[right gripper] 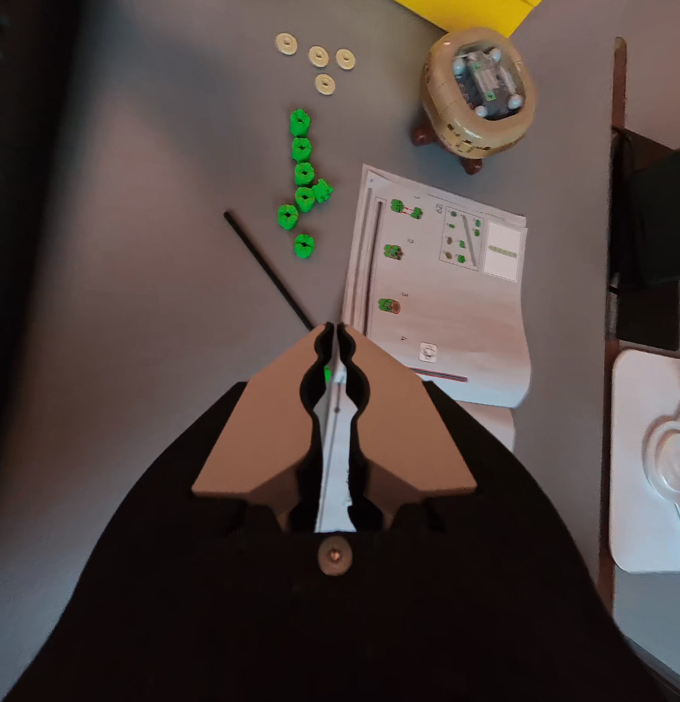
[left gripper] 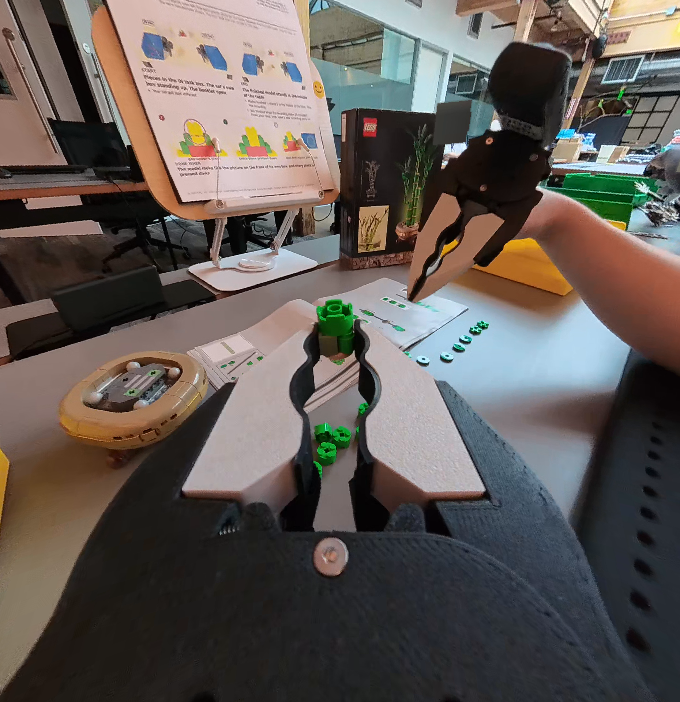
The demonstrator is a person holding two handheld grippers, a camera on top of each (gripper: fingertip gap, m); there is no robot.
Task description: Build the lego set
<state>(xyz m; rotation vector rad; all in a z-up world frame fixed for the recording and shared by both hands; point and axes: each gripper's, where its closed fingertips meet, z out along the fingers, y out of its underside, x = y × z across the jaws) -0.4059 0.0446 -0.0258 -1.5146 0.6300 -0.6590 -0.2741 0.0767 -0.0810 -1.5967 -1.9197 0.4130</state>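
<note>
My left gripper (left gripper: 335,336) is shut on a small green round-brick assembly (left gripper: 334,317) and holds it above the open instruction booklet (left gripper: 418,319). My right gripper (right gripper: 333,327) is shut with nothing visible between its tips. In the left wrist view the right gripper (left gripper: 412,298) points down with its tips on the booklet page. Several loose green round bricks (right gripper: 302,174) lie in a row on the grey table (right gripper: 140,304), beside a thin black rod (right gripper: 268,271). The tan pot base (left gripper: 133,399) stands at the left; it also shows in the right wrist view (right gripper: 479,91).
Several tan round plates (right gripper: 318,57) lie near the green bricks. Small green plates (left gripper: 460,343) line up right of the booklet. The set's box (left gripper: 384,186), a paper stand (left gripper: 224,106) with white foot (right gripper: 650,456) and a yellow bin (left gripper: 528,266) stand behind. A forearm (left gripper: 615,266) crosses the right. It is some 11 centimetres from my right tips to the thin black rod (right gripper: 268,271). The tan pot base (left gripper: 133,399) sits 15 centimetres or so from the ends of my left fingers. It turns up in the right wrist view (right gripper: 471,62) as well.
</note>
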